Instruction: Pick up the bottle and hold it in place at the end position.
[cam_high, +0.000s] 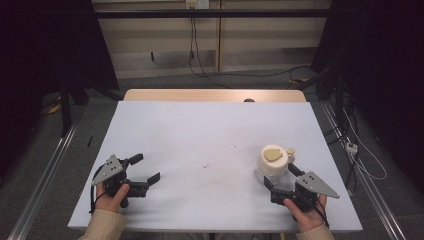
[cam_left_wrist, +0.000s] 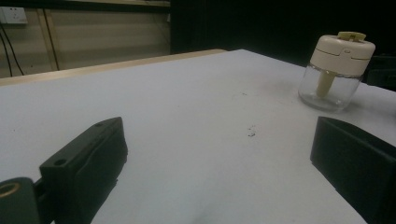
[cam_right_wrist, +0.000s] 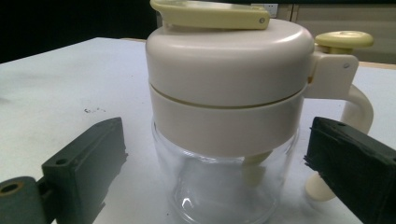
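A small clear glass jar (cam_high: 273, 162) with a cream lid, a yellow-green flap on top and a side handle stands on the white table top (cam_high: 210, 140) at the right. My right gripper (cam_high: 281, 174) is open, with one jaw on each side of the jar (cam_right_wrist: 229, 121) and not touching it. My left gripper (cam_high: 145, 167) is open near the front left, with nothing between its jaws. In the left gripper view the jar (cam_left_wrist: 336, 70) stands far off at the upper right.
Faint dark specks (cam_high: 207, 164) mark the table's middle. A wooden edge (cam_high: 215, 95) runs along the far side. Cables (cam_high: 360, 150) and a power strip lie on the floor to the right, and metal rails (cam_high: 45, 170) run along both sides.
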